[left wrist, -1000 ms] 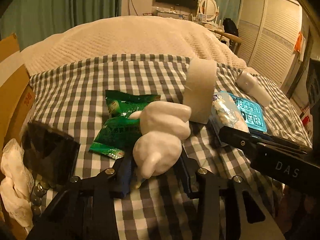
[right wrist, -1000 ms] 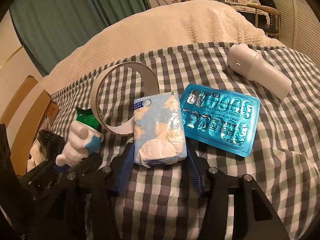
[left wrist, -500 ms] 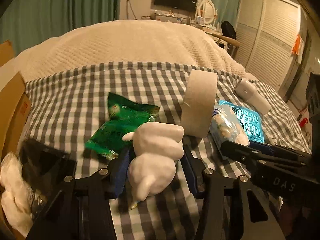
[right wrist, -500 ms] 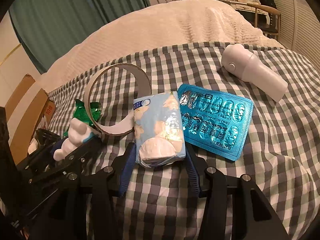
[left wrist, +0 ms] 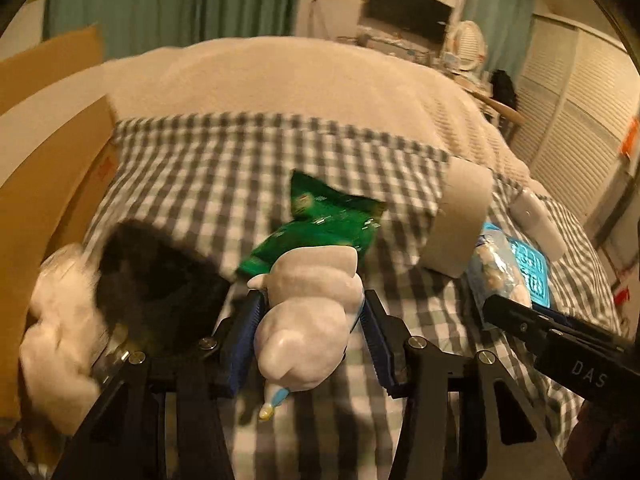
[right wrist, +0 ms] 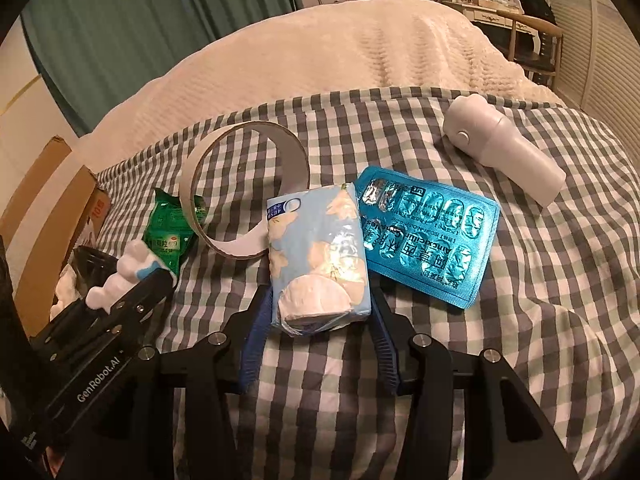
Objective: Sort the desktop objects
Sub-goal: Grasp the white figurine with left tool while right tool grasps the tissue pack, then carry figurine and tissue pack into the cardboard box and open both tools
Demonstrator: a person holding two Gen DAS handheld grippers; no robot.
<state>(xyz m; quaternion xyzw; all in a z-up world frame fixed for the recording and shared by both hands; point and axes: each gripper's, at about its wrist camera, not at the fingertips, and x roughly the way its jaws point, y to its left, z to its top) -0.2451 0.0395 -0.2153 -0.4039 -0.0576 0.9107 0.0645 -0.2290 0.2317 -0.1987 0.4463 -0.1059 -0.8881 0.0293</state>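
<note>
1. The left gripper (left wrist: 310, 334) is clamped on a white figurine (left wrist: 308, 316); both blue pads press its sides, and a small blue-and-yellow tip hangs from its near end. It appears lifted off the checked cloth (left wrist: 208, 184), at near centre of the left wrist view

2. The likely destination is the cardboard box (left wrist: 52, 184) at far left, where a dark container (left wrist: 156, 276) and white crumpled stuff (left wrist: 60, 320) already sit. That side is blurred, so what exactly lies there cannot be told

3. Carry the figurine high enough to pass the box wall and the dark container's edge, and hold the squeeze steady: its lumpy, smooth shape looks likely to twist or slip between the pads

4. The right gripper (right wrist: 318, 340) has its fingers on either side of the tissue pack (right wrist: 318, 256); whether it is truly pinched cannot be told. It lies at near centre on the cloth, touching the blue blister pack (right wrist: 430, 236) on its right and the tape ring (right wrist: 244, 188) on its left

5. Before raising it, close firmly on the pack's near end and lift straight up, so the blister pack and tape ring are not dragged along

6. The green sachet (right wrist: 170, 232) and white bottle (right wrist: 504, 152), far right, remain unsorted
</note>
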